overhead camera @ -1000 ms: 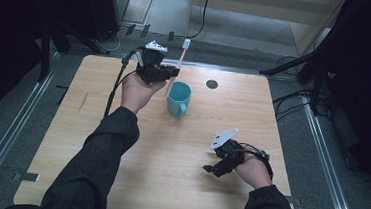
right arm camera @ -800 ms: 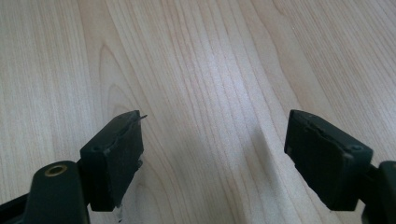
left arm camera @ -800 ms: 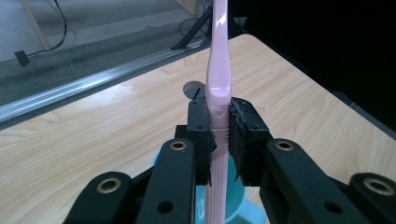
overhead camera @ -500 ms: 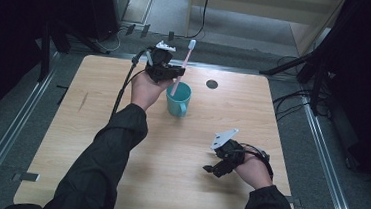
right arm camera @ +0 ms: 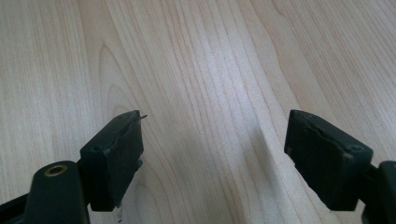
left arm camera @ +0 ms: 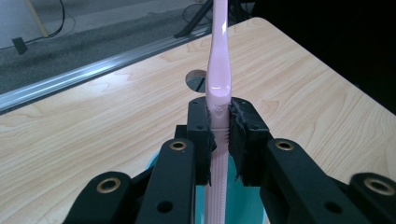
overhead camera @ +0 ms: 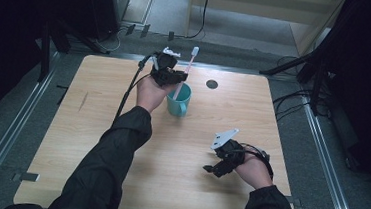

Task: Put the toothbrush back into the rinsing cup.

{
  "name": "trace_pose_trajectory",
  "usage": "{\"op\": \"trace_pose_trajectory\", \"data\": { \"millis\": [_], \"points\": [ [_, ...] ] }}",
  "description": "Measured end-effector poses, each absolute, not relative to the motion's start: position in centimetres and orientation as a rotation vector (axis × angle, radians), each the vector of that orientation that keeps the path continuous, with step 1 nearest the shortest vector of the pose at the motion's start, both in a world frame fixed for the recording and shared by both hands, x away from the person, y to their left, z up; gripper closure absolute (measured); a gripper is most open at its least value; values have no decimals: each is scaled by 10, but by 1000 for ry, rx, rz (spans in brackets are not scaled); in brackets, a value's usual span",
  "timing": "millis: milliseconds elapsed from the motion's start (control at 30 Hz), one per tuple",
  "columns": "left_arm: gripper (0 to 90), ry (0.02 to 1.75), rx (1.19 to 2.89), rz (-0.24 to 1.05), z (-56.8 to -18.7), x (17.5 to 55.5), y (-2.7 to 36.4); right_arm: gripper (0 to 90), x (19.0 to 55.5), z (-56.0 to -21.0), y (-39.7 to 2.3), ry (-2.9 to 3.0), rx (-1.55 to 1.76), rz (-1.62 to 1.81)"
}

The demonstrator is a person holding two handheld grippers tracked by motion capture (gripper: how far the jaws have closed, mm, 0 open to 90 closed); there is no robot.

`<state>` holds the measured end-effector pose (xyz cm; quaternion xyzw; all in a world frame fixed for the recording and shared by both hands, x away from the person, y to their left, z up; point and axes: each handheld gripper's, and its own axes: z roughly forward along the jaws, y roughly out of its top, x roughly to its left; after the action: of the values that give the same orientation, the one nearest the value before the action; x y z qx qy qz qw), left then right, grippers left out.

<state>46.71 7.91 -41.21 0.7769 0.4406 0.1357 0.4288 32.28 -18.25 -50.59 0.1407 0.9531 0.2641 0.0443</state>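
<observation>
L gripper [overhead camera: 171, 76] is clamped on the pink toothbrush [overhead camera: 186, 69], pads pinching its ribbed handle, brush end up. Handle's lower end sits inside the teal cup [overhead camera: 179, 100] at the table's [overhead camera: 96, 127] far middle. R gripper [overhead camera: 217, 167] rests near the front right w/ jaws spread wide, nothing between them, bare wood below.

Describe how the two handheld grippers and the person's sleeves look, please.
Both grippers are black. The left gripper trails a black cable across the table and carries a whitish part on top. Its links show brass-coloured rivets, and its pads look rough. The right gripper bears a pale three-cornered plate. The sleeves are long and black.
</observation>
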Motion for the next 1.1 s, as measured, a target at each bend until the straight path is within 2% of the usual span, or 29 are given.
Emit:
{"op": "trace_pose_trajectory", "data": {
  "millis": [1100],
  "points": [
    [778, 1169, 2050, 287, -458, 466, 79, 193, 323, -506, -182, 2920, 435, 799]
  ]
}}
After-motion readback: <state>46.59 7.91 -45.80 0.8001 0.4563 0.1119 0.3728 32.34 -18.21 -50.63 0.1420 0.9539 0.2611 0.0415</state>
